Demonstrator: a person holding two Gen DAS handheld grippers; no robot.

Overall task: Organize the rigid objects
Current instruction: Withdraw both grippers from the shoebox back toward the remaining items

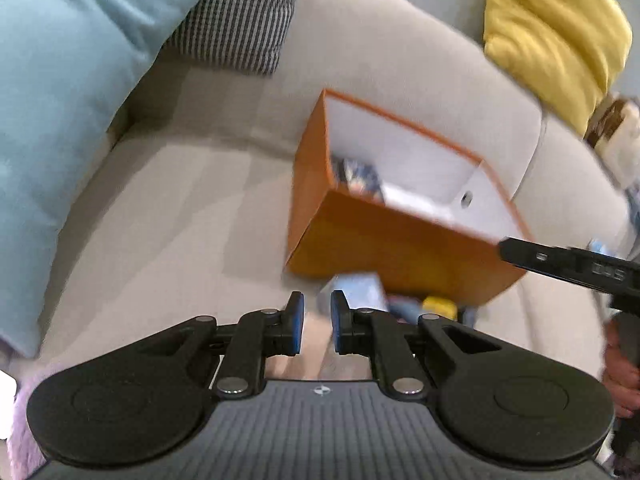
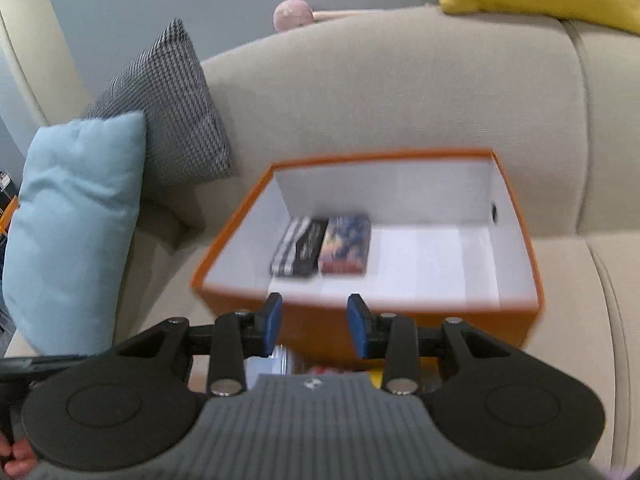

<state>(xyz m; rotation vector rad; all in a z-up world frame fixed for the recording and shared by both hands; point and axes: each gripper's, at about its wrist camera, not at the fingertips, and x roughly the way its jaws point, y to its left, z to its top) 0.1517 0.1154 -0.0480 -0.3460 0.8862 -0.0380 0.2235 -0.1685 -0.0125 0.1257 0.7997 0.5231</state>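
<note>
An orange box (image 2: 400, 324) with a white inside stands on the beige sofa seat. In it lie a black-and-white striped pack (image 2: 298, 252) and a colourful pack (image 2: 346, 244), side by side at its left end. My right gripper (image 2: 316, 326) is open and empty, just before the box's front wall. My left gripper (image 1: 318, 320) is shut, its pads nearly together with nothing between them, in front of the orange box (image 1: 400, 256). A pale blue box (image 1: 360, 292) and a yellow thing (image 1: 440, 306) lie on the seat before the box, blurred.
A light blue cushion (image 2: 76, 216) and a grey checked cushion (image 2: 168, 100) lean at the sofa's left end. On the backrest at the right lies a yellow cushion (image 1: 552, 36). The other gripper's black body (image 1: 560, 264) reaches in from the right, held by a hand (image 1: 620, 376).
</note>
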